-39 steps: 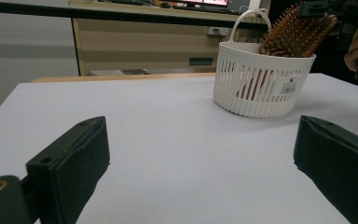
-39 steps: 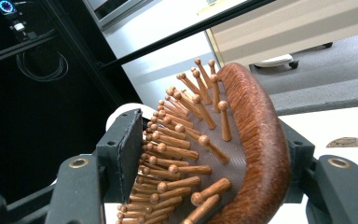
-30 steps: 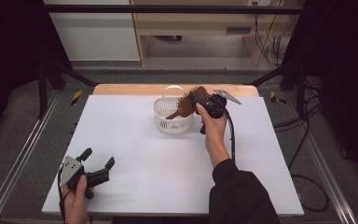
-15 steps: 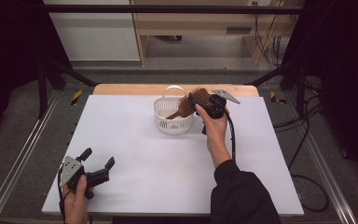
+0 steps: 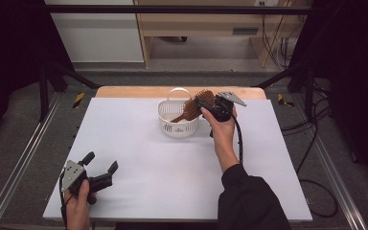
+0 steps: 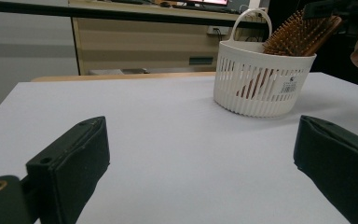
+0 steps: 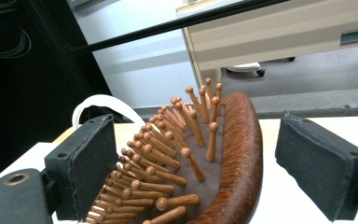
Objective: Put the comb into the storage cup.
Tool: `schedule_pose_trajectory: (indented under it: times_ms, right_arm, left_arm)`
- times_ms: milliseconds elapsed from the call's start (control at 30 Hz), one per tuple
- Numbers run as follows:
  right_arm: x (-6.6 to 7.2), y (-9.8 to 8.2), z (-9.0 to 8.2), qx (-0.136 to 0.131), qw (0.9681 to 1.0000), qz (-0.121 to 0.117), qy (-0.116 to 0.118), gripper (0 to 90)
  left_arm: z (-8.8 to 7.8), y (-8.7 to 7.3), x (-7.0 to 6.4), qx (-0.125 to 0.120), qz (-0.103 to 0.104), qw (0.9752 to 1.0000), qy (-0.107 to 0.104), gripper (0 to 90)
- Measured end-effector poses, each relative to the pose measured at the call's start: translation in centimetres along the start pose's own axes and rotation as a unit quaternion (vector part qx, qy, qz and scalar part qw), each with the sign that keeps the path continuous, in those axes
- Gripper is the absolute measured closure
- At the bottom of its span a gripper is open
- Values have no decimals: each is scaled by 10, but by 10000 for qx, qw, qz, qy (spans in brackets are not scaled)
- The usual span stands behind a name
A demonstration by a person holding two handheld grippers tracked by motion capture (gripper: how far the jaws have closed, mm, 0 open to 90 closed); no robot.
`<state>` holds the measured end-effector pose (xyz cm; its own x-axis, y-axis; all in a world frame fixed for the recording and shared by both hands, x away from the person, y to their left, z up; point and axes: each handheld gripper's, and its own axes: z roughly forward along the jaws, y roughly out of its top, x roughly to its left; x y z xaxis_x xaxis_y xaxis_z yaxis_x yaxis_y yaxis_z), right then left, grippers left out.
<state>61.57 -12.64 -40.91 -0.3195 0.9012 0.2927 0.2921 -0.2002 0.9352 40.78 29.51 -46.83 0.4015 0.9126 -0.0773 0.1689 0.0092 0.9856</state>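
Standing in the white basket (image 5: 178, 120) at the far middle of the desk (image 5: 172, 158), the wooden hairbrush (image 5: 194, 106) leans handle-down, with its bristled head rising over the basket rim toward the right tongs (image 5: 205, 102). In the right gripper view, the brush head (image 7: 205, 163) lies between the two black pads (image 7: 86, 163), bristles facing the left pad and the rounded wooden back facing the right pad. A gap shows on each side, so neither pad presses on the brush. The jaws of the right tongs have just been opening and now stand wide around the head without gripping it. The right hand (image 5: 223, 132) holds these tongs just beside the basket, on its right side.

The left tongs (image 5: 99, 163) rest near the front left corner of the desk, well apart from the basket, jaws spread wide with nothing between them. In the left gripper view, the basket (image 6: 261, 77) stands ahead of and to the right of these tongs, with the hairbrush (image 6: 300, 35) projecting above its rim.
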Motion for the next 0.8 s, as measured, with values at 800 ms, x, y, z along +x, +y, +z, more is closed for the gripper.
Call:
schedule_pose_trajectory:
  times_ms: [800]
  right_arm:
    - [4,8,-11,126,9994,-327,-67,116]
  left_arm:
    - [0,0,0,8,-5,10000,13,35]
